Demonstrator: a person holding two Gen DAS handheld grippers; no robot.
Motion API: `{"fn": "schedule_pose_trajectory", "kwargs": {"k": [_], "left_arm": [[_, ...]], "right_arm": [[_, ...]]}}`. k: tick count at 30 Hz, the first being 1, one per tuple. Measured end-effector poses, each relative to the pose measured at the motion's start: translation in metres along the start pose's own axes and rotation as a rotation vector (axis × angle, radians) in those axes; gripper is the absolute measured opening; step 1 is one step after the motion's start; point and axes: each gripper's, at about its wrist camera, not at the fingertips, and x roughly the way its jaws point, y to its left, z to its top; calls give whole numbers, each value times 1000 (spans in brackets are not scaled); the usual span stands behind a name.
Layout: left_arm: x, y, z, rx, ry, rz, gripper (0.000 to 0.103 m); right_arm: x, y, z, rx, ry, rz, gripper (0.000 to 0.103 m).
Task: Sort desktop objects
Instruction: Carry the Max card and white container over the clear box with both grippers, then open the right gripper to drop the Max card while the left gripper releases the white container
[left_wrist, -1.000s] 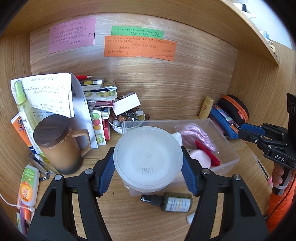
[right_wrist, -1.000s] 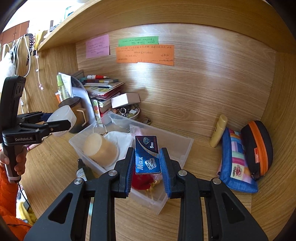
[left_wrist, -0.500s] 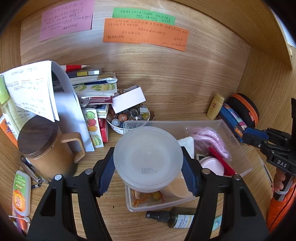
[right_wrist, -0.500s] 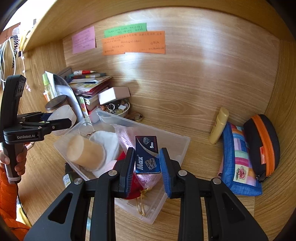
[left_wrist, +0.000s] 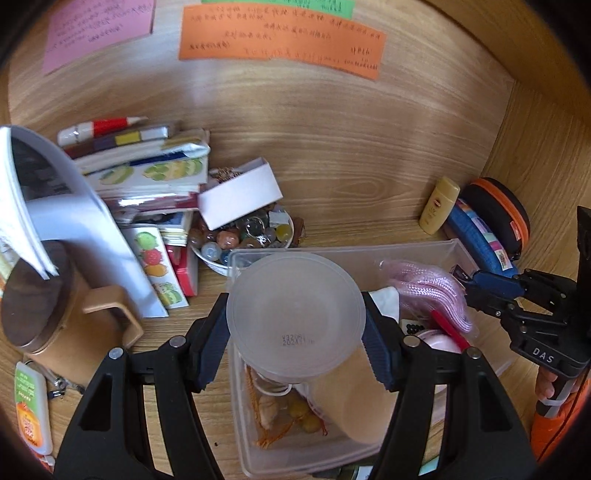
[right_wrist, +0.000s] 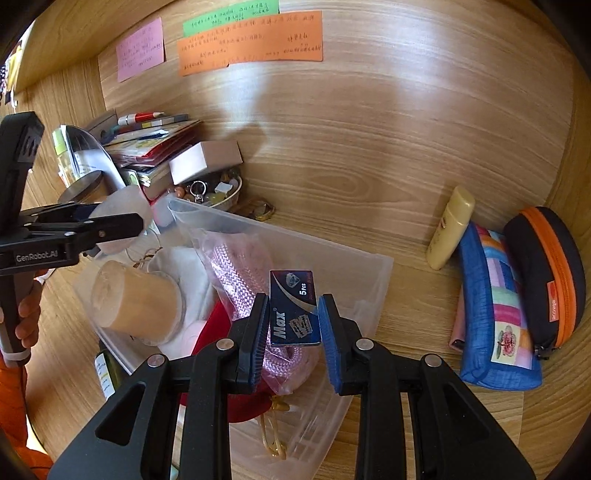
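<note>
My left gripper (left_wrist: 295, 332) is shut on a translucent round plastic tub (left_wrist: 291, 295), which hangs over the near left part of a clear plastic bin (left_wrist: 458, 248). My right gripper (right_wrist: 293, 325) is shut on a small dark-blue razor-blade box (right_wrist: 293, 306) marked "Max", above the middle of the same bin (right_wrist: 373, 262). In the bin lie a beige roll (right_wrist: 136, 302), a bagged pink rope (right_wrist: 236, 266), a white cloth (right_wrist: 192, 269) and a red pouch (right_wrist: 218, 325). Each gripper shows at the edge of the other's view.
A lidded tan mug (left_wrist: 48, 314), a stack of books (left_wrist: 147, 173), a white box (left_wrist: 240, 195) and a bowl of beads (left_wrist: 243, 236) crowd the back left. A yellow bottle (right_wrist: 450, 229), blue pouch (right_wrist: 495, 314) and black-orange case (right_wrist: 546, 273) stand right. A dark bottle (right_wrist: 107, 373) lies beside the bin.
Both grippers have moved forward and down toward the bin, each still holding its object. The tub and the blade box now hang over the bin's contents.
</note>
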Motion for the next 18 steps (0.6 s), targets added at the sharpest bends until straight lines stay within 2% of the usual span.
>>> {"fn": "schedule_pose_trajectory", "kwargs": {"k": [12, 18], "left_arm": [[27, -10, -1, 22, 68, -10, 65], [29, -14, -1, 29, 76, -3, 65]], "right_arm": [[17, -1, 0, 8, 28, -40, 25], [18, 3, -1, 4, 15, -55, 25]]}}
